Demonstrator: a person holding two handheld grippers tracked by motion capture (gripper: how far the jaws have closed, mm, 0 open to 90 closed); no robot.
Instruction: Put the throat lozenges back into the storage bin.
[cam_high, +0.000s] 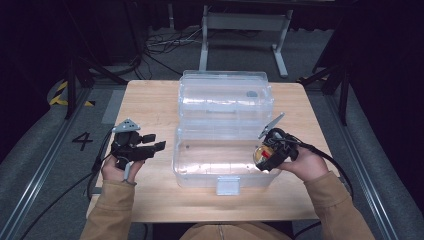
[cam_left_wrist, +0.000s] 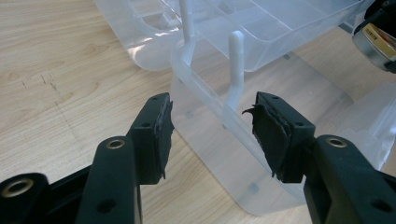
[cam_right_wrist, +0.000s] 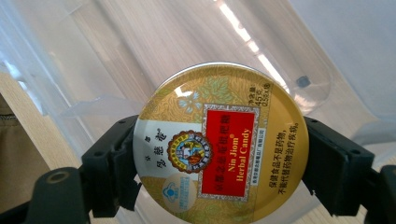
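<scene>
The clear plastic box (cam_high: 225, 130) already stands open on the table (cam_high: 150, 105). The right gripper (cam_high: 267, 156) is clamped on the round candy tin (cam_right_wrist: 220, 142), held at the box's right end and not yet set inside. The left gripper (cam_high: 149, 145), jaws apart, waits beside the box's left wall.

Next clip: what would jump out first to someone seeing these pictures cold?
The round gold-and-red herbal candy tin stands out, clamped between the right tongs over the near right corner of the open clear plastic storage box. That box sits mid-table on the wooden table, its lid thrown back behind it. The left tongs stand open and hold nothing, at the box's left wall.
</scene>
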